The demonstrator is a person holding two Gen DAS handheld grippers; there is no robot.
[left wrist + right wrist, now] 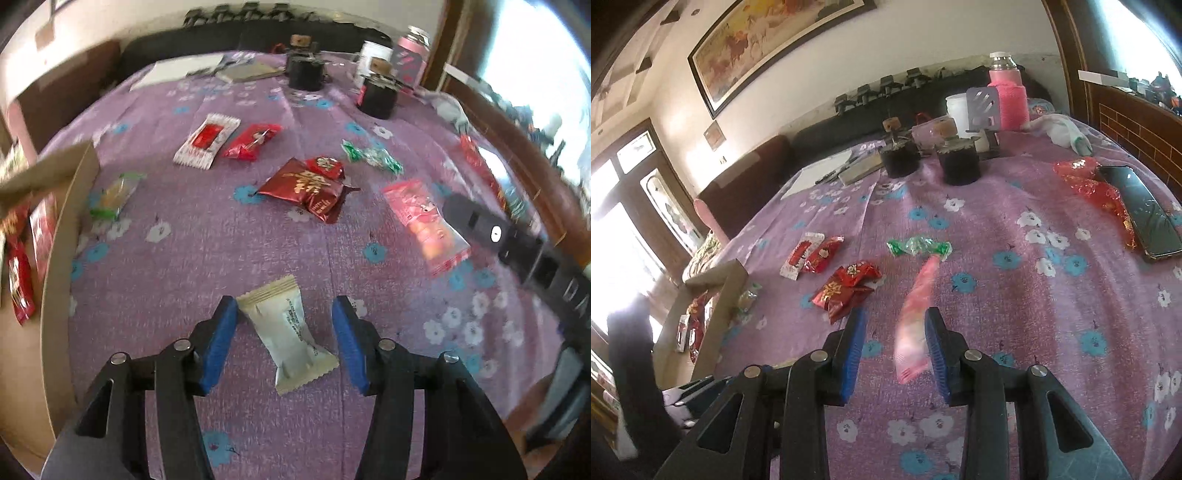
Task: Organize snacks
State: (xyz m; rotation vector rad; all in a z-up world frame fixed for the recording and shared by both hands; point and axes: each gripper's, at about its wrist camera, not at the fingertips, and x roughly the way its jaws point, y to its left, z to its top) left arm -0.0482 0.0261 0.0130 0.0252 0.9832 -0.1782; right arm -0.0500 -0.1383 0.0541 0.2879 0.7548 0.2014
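Note:
My left gripper (284, 314) is open, its blue pads on either side of a cream-white snack packet (290, 334) that lies on the purple flowered cloth. My right gripper (895, 328) is open; a pink snack packet (916, 321) stands blurred on edge between its pads, against the right pad. The same pink packet (424, 221) shows at the right of the left wrist view. Dark red packets (308, 188), a white-and-red packet (205, 142), a red packet (253, 142), a green packet (371, 155) and a clear green-ended packet (112, 195) lie scattered on the cloth.
A cardboard box (62, 229) holding red packets stands at the left edge; it also shows in the right wrist view (720, 306). Two dark jars (960, 166), a pink bottle (1006, 96), papers (820, 173), a phone (1148, 218) and red foil (1097, 192) sit further back and right.

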